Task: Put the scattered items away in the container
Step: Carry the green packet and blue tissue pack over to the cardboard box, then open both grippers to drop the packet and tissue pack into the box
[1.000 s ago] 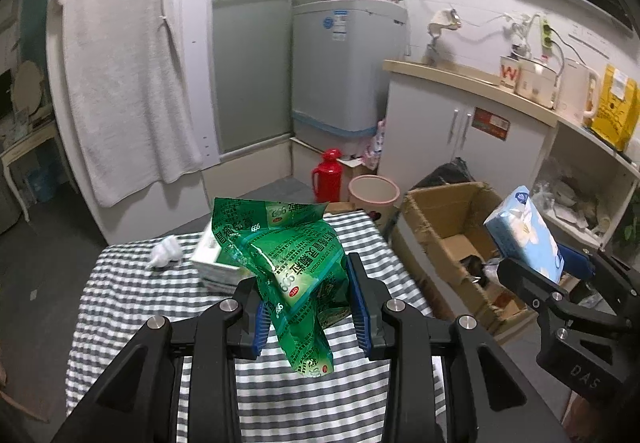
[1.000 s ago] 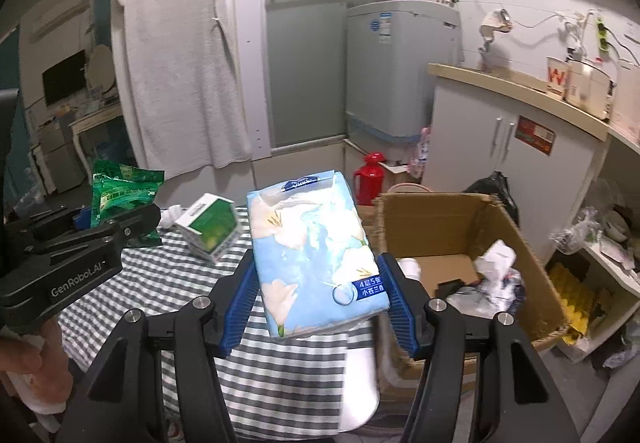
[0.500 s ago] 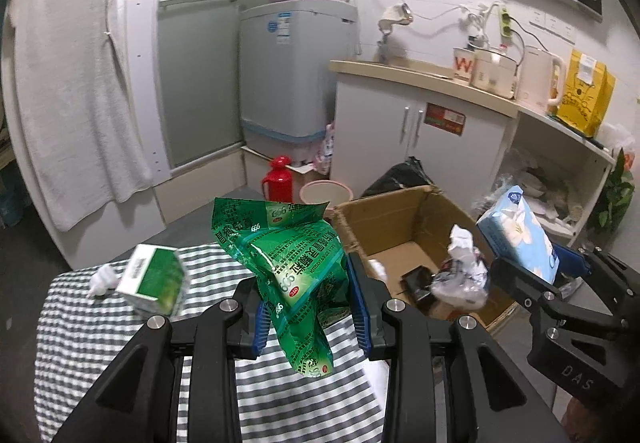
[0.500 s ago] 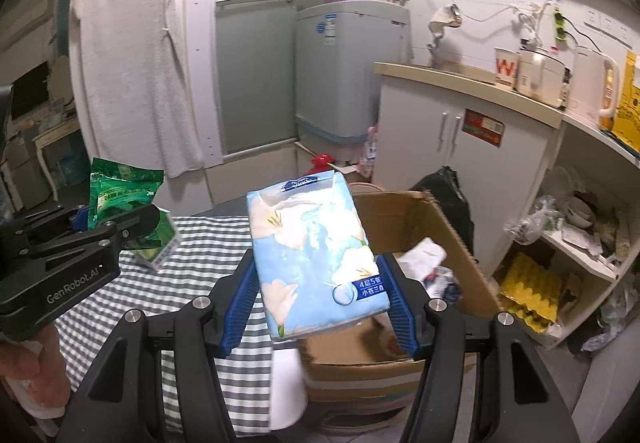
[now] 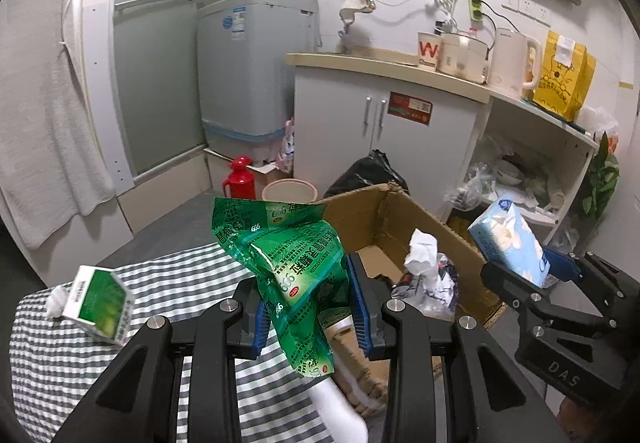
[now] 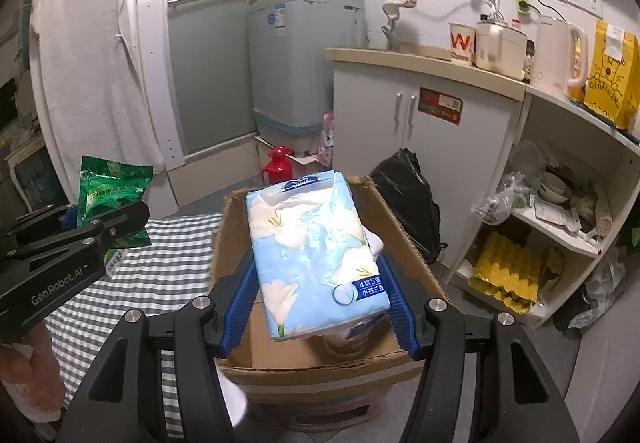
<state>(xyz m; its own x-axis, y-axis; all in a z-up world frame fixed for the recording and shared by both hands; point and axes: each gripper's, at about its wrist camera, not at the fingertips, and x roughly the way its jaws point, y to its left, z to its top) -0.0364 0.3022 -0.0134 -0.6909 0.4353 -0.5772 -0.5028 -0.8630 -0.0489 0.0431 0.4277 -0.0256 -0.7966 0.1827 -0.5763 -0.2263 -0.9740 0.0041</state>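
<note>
Left of brown cardboard box (image 5: 404,227): green-white carton (image 5: 100,305) lying on gingham worktop (image 5: 52,363), not yet tidied. L tongs (image 5: 308,307) clamped on crinkly green foil pouch (image 5: 292,267), at box's left edge. R tongs (image 6: 320,307) clamped on blue floral tissue pack (image 6: 316,255), over box opening. Box already has crumpled wrappers (image 5: 424,271). Est. mid-task; 2 drops pending.
</note>
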